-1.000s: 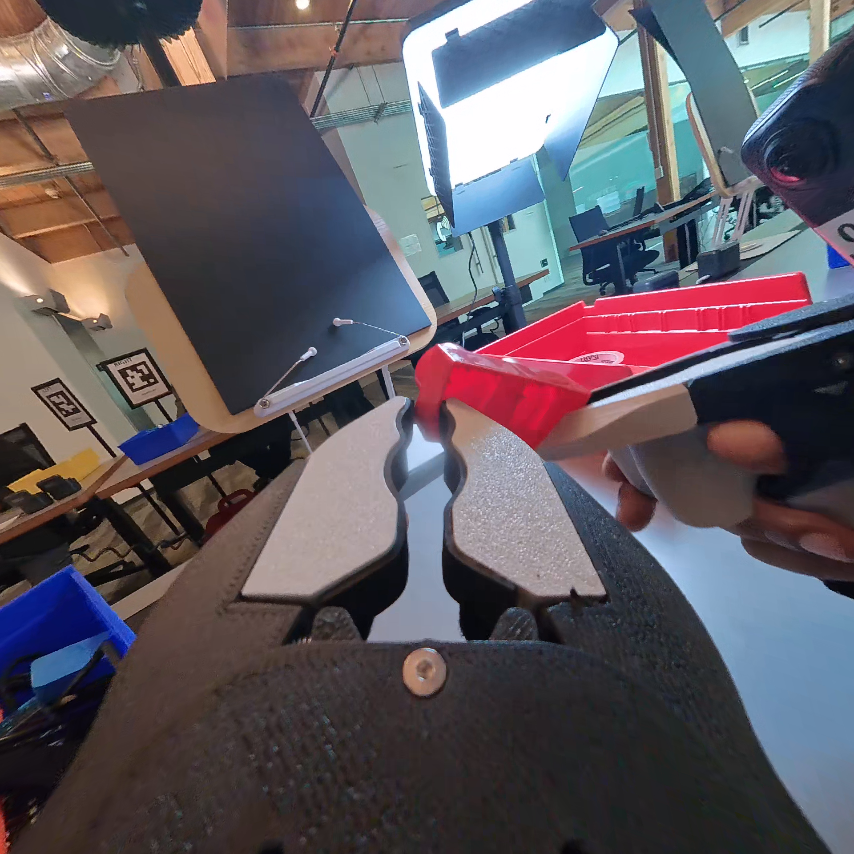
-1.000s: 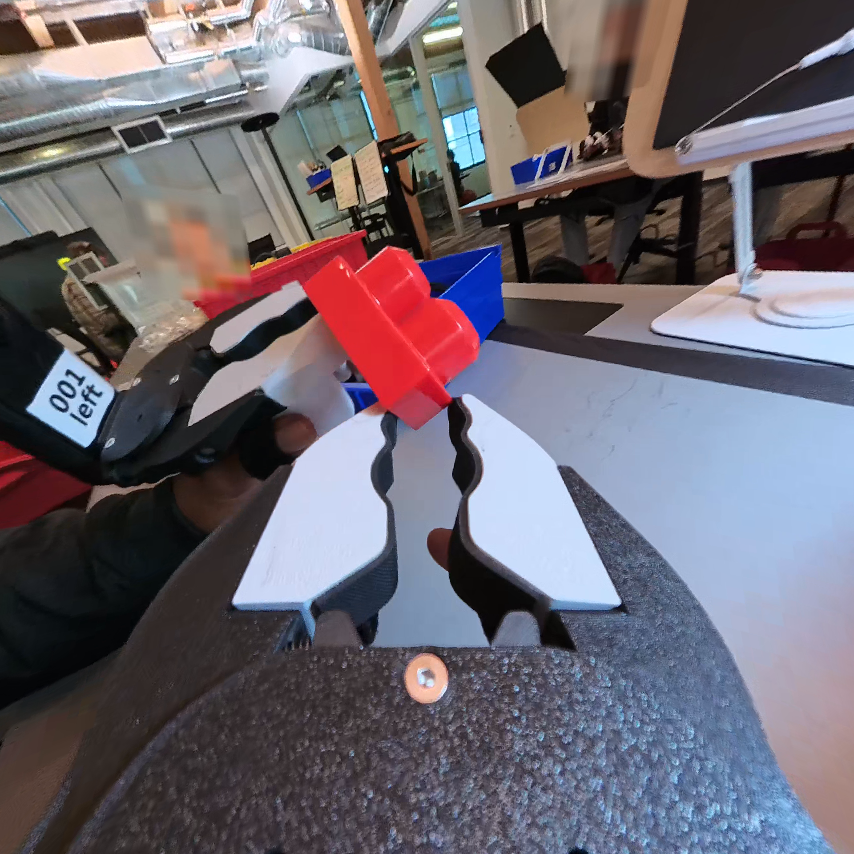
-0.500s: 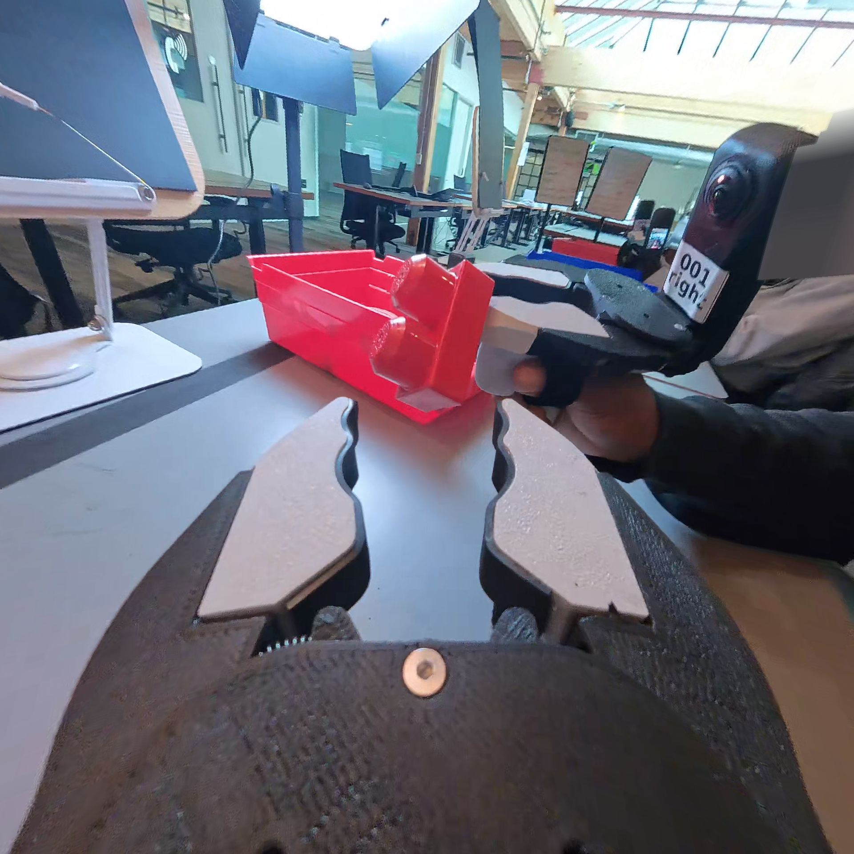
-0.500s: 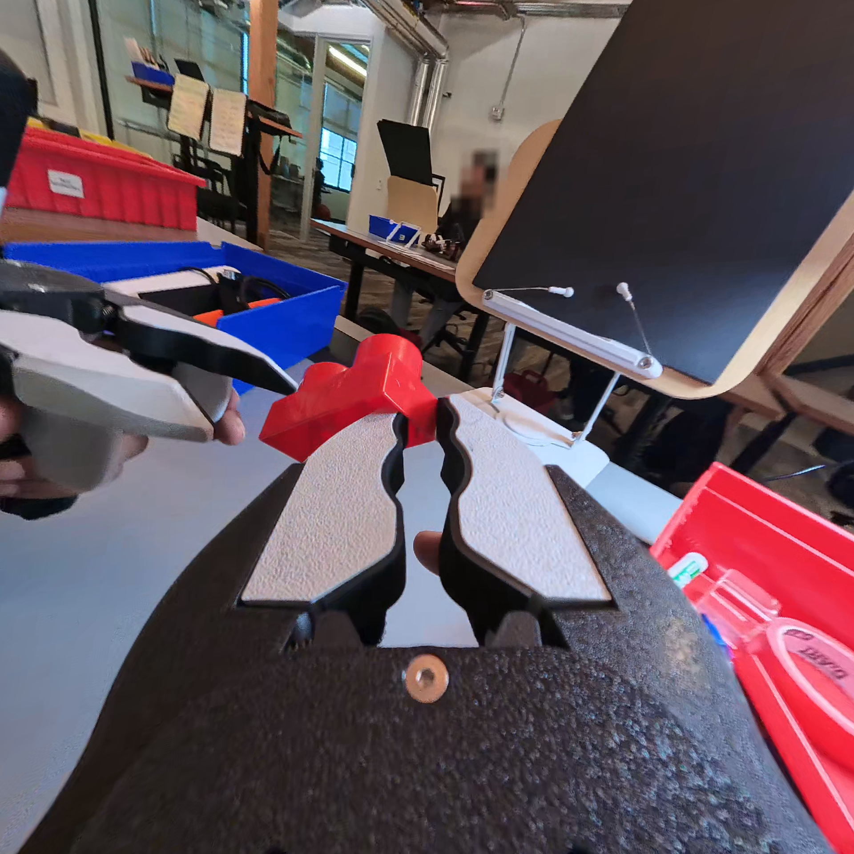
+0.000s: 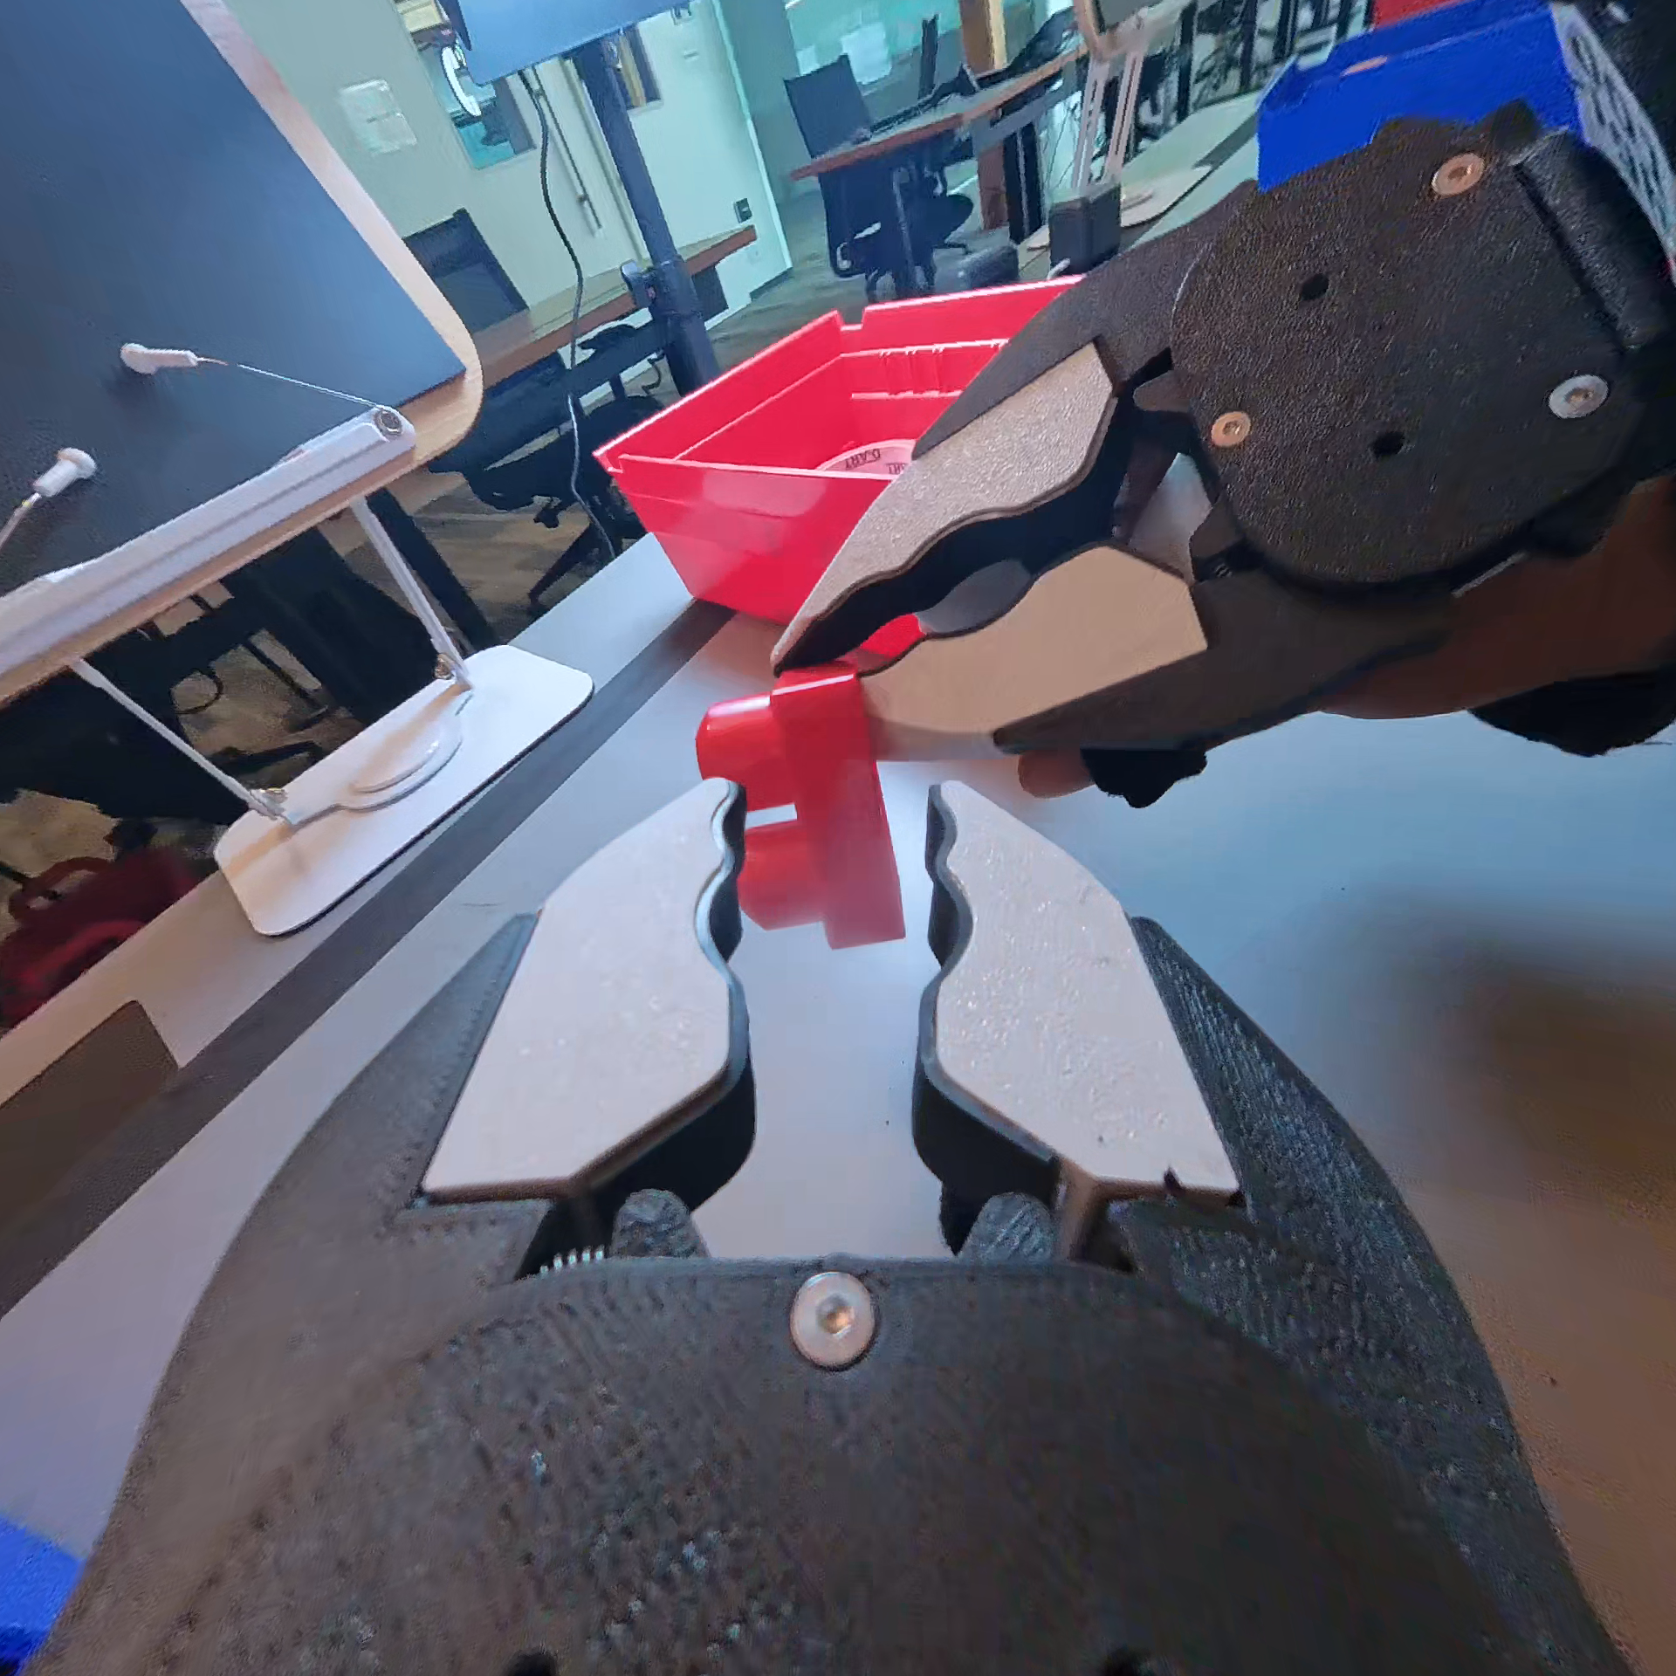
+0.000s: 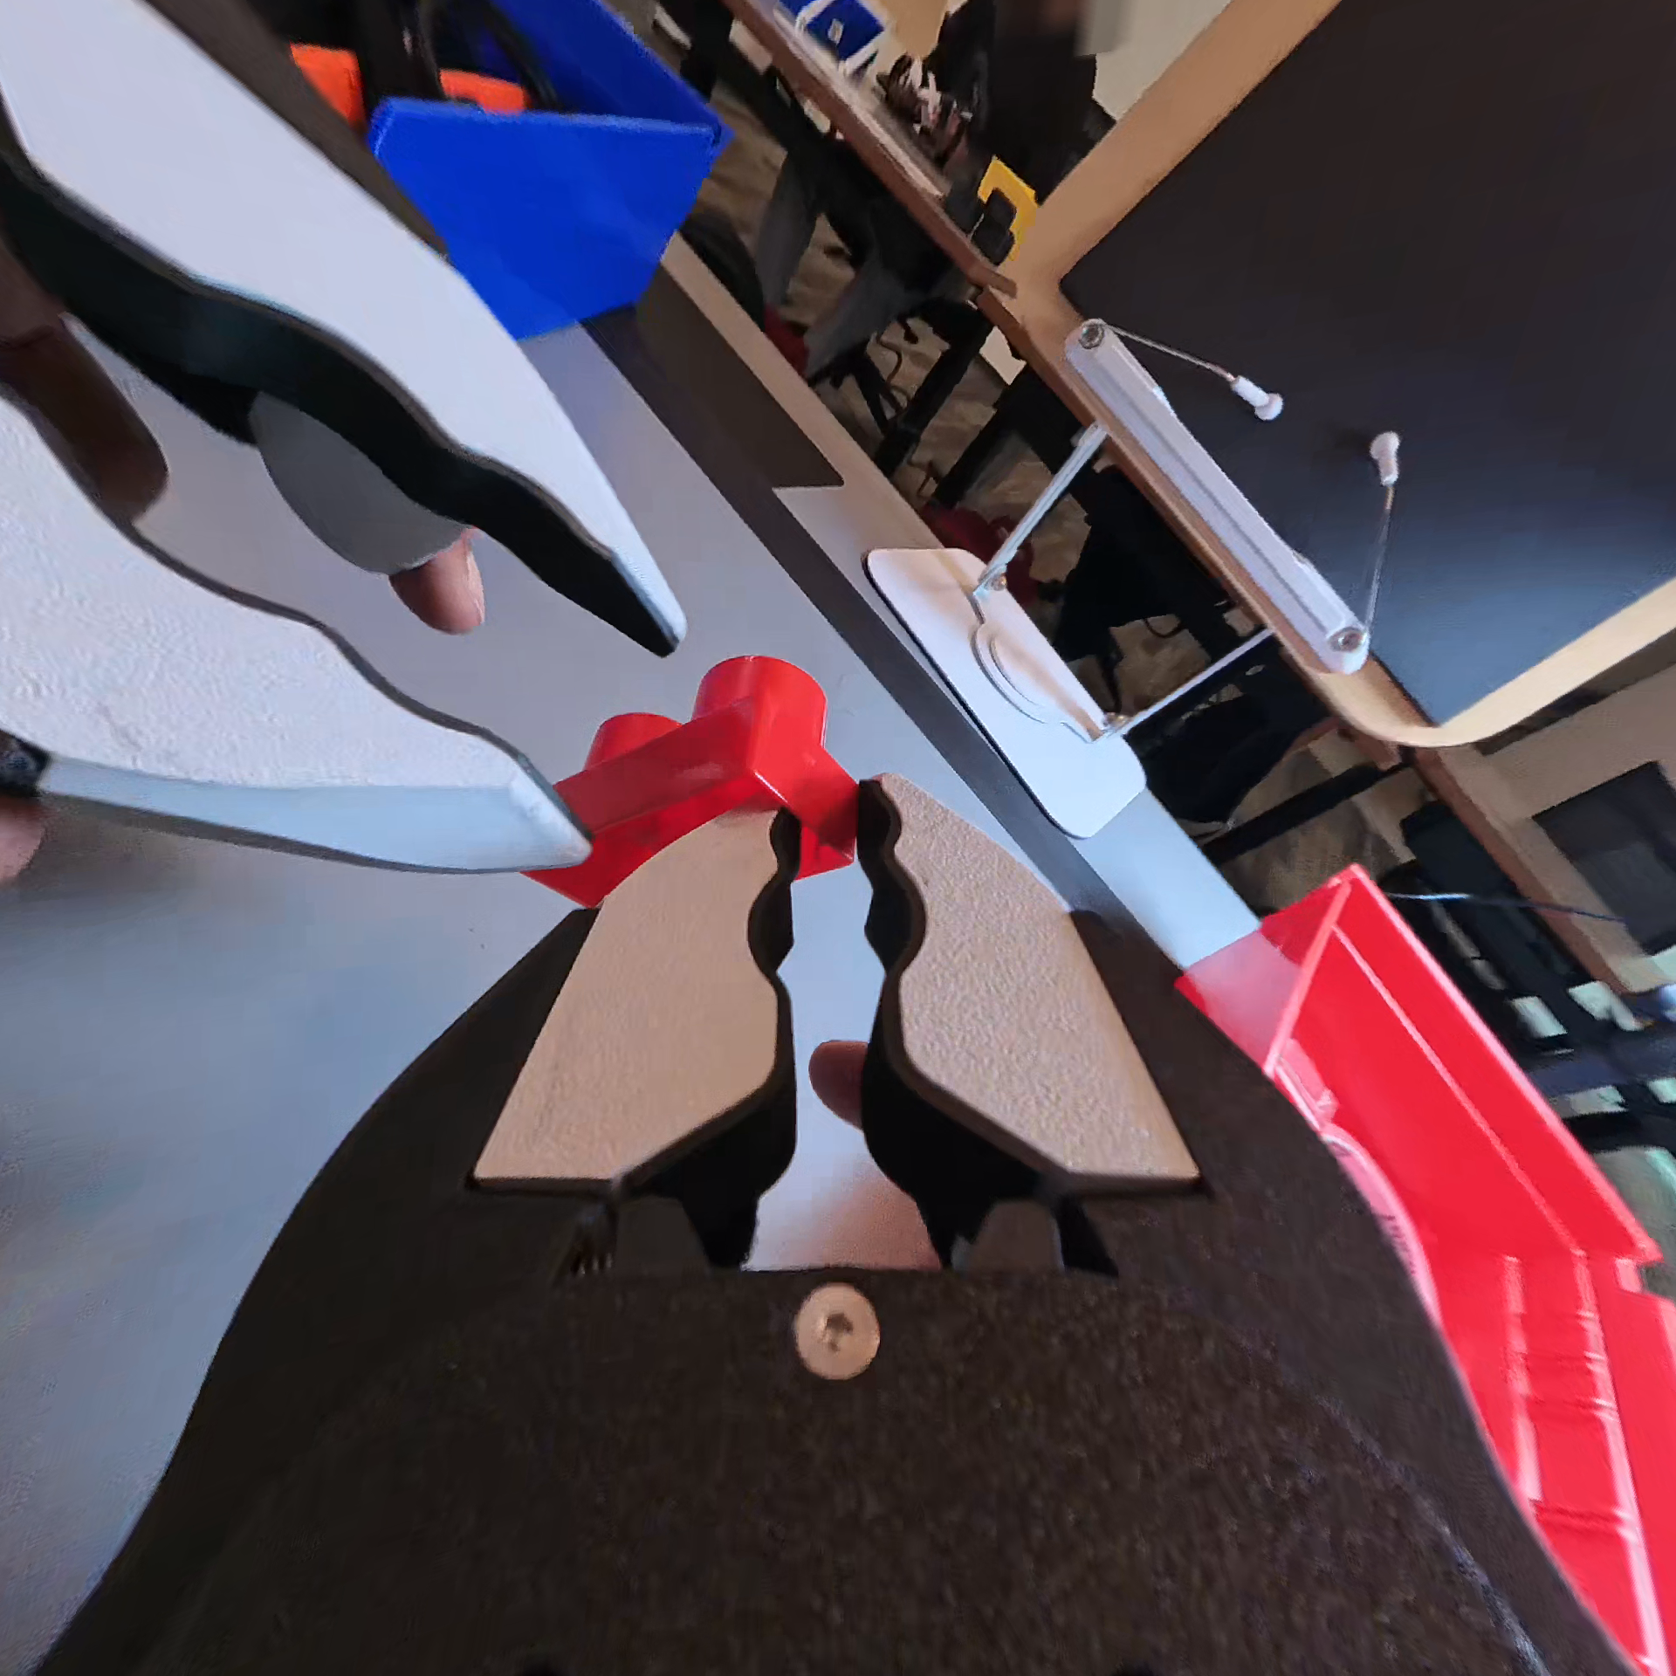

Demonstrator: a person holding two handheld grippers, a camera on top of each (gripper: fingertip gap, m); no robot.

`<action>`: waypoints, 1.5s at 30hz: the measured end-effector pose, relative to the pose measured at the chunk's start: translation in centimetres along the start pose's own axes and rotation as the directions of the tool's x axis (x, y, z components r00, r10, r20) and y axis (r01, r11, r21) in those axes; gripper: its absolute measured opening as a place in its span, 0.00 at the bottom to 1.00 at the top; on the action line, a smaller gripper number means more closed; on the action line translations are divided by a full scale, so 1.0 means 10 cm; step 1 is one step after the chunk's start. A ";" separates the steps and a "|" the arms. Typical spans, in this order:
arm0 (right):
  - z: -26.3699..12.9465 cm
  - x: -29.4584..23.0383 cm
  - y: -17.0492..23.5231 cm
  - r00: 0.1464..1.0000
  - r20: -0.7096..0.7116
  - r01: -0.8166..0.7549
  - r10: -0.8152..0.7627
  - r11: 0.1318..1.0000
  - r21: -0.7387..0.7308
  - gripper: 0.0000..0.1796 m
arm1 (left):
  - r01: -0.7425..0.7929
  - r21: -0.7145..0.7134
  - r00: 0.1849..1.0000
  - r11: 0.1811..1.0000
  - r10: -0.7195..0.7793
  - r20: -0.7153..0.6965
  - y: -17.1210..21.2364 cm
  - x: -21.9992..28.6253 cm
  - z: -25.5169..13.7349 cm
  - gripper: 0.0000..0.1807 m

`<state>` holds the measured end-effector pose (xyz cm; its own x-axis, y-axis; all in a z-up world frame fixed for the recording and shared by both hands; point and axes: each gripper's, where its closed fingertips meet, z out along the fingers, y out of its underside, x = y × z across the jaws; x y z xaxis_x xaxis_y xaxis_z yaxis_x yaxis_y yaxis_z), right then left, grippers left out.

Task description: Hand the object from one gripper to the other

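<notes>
My right gripper (image 6: 825, 807) pinches one end of a red toy brick (image 6: 716, 771) at its fingertips, holding it in the air above a grey table (image 5: 1360, 907). My left gripper (image 5: 834, 816) is spread open, and the free end of the brick hangs between its two fingers (image 5: 635, 979) without either one clearly pressing on it. So the brick is offered but, as I judge it, not passed: my left fingers must close on it, then my right must let go. Beyond my right gripper sits a red bin (image 5: 771, 490); a blue bin (image 6: 544, 199) lies past my left.
</notes>
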<state>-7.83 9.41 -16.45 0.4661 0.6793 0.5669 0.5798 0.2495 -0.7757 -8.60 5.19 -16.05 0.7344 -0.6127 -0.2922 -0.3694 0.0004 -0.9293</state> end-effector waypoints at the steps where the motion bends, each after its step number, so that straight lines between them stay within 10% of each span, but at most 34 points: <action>1: 0.01 -0.02 0.01 0.999 -0.009 0.044 -0.044 0.999 -0.013 0.06 | -0.001 -0.007 1.000 1.000 0.001 0.005 0.01 0.01 0.01 0.20; 32: -0.26 -0.29 -0.52 0.909 0.306 -0.343 0.283 0.925 0.162 0.14 | -0.002 -0.001 0.968 1.000 0.002 0.251 0.01 -0.45 -0.13 0.03; 45: -0.17 -0.33 -0.44 0.697 0.549 -0.622 0.461 0.770 0.143 0.30 | 0.636 0.345 0.771 0.690 -0.585 -0.252 -0.38 -0.59 -0.40 0.03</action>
<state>-10.80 4.93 -14.41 0.2259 0.9674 -0.1148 0.0611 -0.1317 -0.9894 -13.77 5.64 -9.94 0.6386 -0.6720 0.3750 0.4089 -0.1164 -0.9051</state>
